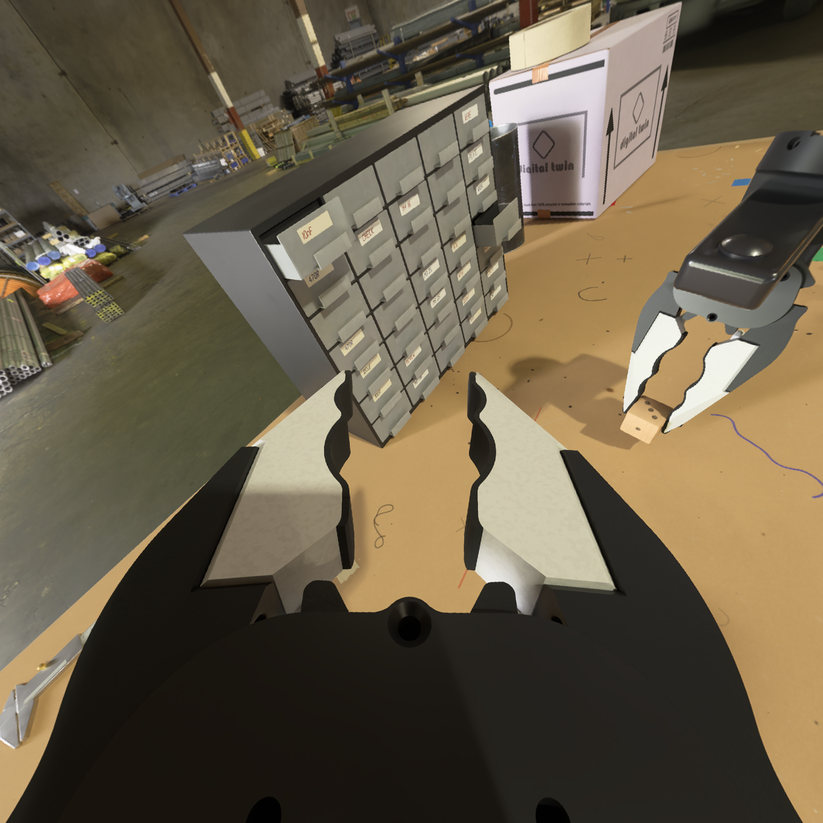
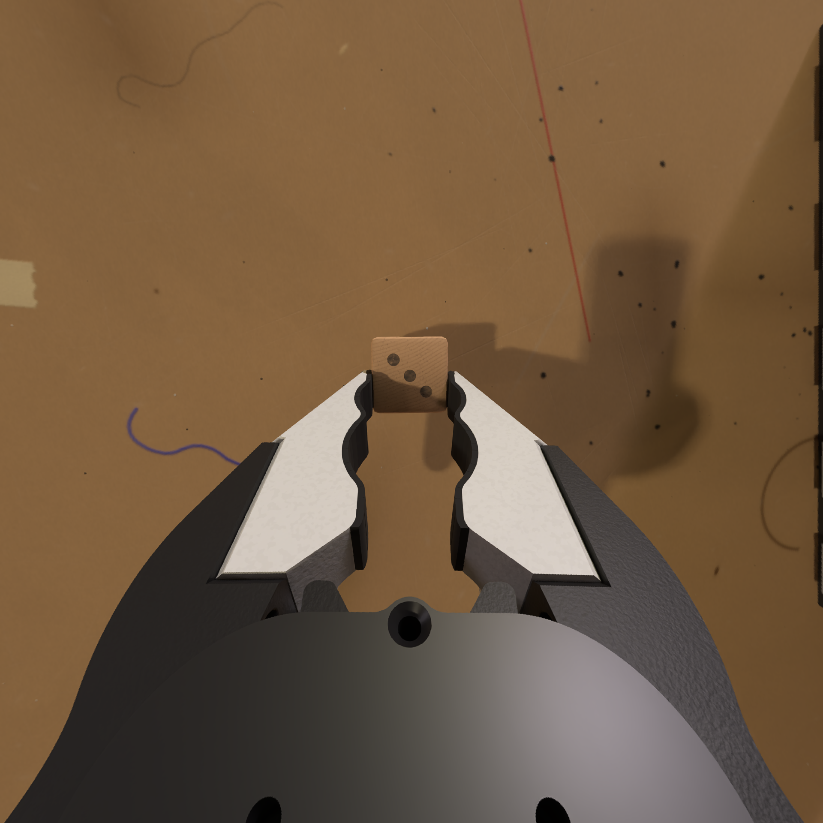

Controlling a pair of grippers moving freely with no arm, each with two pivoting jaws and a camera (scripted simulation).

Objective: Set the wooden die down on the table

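Observation:
The wooden die (image 2: 409, 363) is a small light-brown cube with three dark pips on its upper face. My right gripper (image 2: 409, 378) is shut on it, the fingertips pressing its two sides, pointing straight down at the brown table (image 2: 222, 222). In the left wrist view the die (image 1: 640, 422) sits at the table surface or just above it, its shadow right beside it, with the right gripper (image 1: 648, 418) over it. My left gripper (image 1: 409, 378) is open and empty, hovering above the table to the left of the die.
A grey drawer cabinet (image 1: 387, 276) stands behind the left gripper, one drawer pulled out. A white cardboard box (image 1: 579, 133) with a tape roll (image 1: 550, 35) on top and a metal can (image 1: 505, 178) stand farther back. A metal tool (image 1: 26, 703) lies near the table's left edge.

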